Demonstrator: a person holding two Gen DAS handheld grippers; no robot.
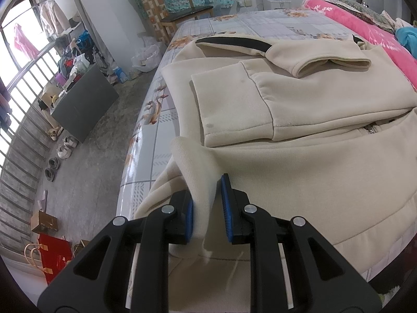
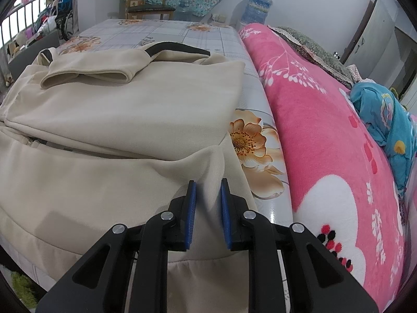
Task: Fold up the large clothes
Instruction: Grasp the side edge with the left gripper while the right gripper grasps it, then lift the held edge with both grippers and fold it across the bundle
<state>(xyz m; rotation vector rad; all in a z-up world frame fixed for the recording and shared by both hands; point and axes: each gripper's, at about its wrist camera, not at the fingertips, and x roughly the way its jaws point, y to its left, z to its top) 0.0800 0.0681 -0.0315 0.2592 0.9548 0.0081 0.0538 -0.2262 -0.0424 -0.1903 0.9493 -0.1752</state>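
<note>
A cream zip-up jacket (image 1: pixel 299 99) lies on the bed with both sleeves folded across its chest; it also shows in the right wrist view (image 2: pixel 125 109). Its black-trimmed collar (image 1: pixel 232 42) is at the far end. My left gripper (image 1: pixel 207 203) is shut on the jacket's ribbed hem at the near left corner and lifts it off the bed. My right gripper (image 2: pixel 208 203) is shut on the hem at the near right corner, with the cloth pinched between the blue pads (image 2: pixel 192 208).
The bed has a grey floral sheet (image 2: pixel 250 135). A pink blanket (image 2: pixel 325 140) and a blue cloth (image 2: pixel 391 130) lie along the right side. A wooden chair (image 1: pixel 179 7) stands beyond the bed. Shoes, bags and a dark cabinet (image 1: pixel 83 107) are on the floor to the left.
</note>
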